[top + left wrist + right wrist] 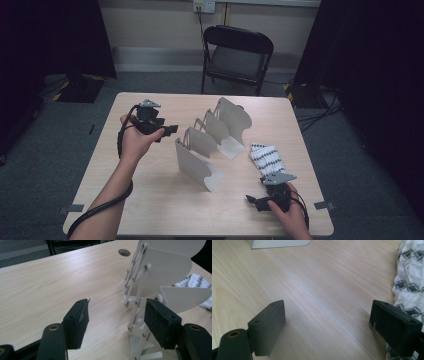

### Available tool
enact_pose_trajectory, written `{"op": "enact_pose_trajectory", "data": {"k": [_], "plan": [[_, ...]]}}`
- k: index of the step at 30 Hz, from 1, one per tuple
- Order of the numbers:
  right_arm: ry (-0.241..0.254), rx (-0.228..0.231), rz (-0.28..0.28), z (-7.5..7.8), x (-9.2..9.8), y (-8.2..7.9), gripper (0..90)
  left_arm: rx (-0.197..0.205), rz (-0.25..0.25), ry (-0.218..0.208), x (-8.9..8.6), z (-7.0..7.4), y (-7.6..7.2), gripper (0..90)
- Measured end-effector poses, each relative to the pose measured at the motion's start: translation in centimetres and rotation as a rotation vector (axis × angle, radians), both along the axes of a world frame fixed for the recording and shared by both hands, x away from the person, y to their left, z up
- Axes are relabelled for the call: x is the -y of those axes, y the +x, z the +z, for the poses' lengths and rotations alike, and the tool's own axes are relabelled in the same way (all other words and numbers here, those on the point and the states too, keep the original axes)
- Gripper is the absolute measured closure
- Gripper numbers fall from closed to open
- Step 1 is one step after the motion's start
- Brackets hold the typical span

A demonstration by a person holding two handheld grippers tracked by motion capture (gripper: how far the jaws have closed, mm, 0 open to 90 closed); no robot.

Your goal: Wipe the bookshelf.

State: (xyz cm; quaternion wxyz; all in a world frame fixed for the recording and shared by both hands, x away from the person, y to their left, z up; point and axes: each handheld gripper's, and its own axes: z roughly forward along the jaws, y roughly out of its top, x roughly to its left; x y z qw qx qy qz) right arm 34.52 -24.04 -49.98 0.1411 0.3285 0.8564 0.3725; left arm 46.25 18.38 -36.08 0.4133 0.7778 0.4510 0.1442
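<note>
A white fold-out rack point(210, 145) of several curved plates joined by a scissor lattice stands in the middle of the wooden table point(150, 200). My left gripper point(170, 131) hovers just left of it, jaws open and pointing at it. In the left gripper view the gripper point(117, 320) has bare table between its pads, and the rack's lattice point(136, 287) rises just beyond the right pad point(160, 322). A black-and-white patterned cloth point(267, 157) lies right of the rack. My right gripper point(255, 201) rests low near the front edge, open point(329, 320), with the cloth point(409, 282) beside its right pad.
A black folding chair point(235, 55) stands behind the table. There is a round cable hole point(124, 252) in the tabletop past the rack. Dark curtains hang at both sides of the room. The rack's base plate point(279, 243) lies beyond the right gripper.
</note>
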Motion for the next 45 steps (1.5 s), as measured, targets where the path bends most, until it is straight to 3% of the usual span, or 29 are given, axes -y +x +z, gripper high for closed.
{"op": "enact_pose_trajectory", "data": {"k": [6, 10, 23, 34, 37, 40, 43, 45], "plan": [[0.0, 0.0, 0.0, 0.0, 0.0, 0.0, 12.7, -0.026, 0.013, 0.02, -0.9, -1.6, -0.2, 33.7], [0.0, 0.0, 0.0, 0.0, 0.0, 0.0, 12.7, -0.03, 0.031, 0.003, -1.4, -2.6, -0.4, 32.0], [-0.002, 0.001, -0.001, 0.0, 0.0, 0.0, 12.7, -0.063, 0.053, 0.018, -2.8, -6.0, -1.4, 27.1], [-0.001, 0.0, 0.0, 0.0, 0.0, 0.0, 12.7, -0.079, 0.058, 0.025, -3.0, -8.1, -2.2, 21.2], [0.0, 0.0, 0.0, 0.0, 0.0, 0.0, 12.7, -0.087, 0.046, 0.046, -3.0, -8.6, -2.4, 20.6], [0.0, 0.0, 0.0, 0.0, 0.0, 0.0, 12.7, -0.083, 0.055, 0.035, -3.0, -9.2, -2.5, 20.4], [-0.002, 0.0, -0.001, 0.0, 0.0, 0.0, 12.7, -0.09, 0.044, 0.057, -3.1, -9.7, -2.7, 19.8], [0.0, 0.0, 0.0, 0.0, 0.0, 0.0, 12.7, -0.088, 0.059, 0.044, -2.9, -10.2, -2.9, 18.1]]}}
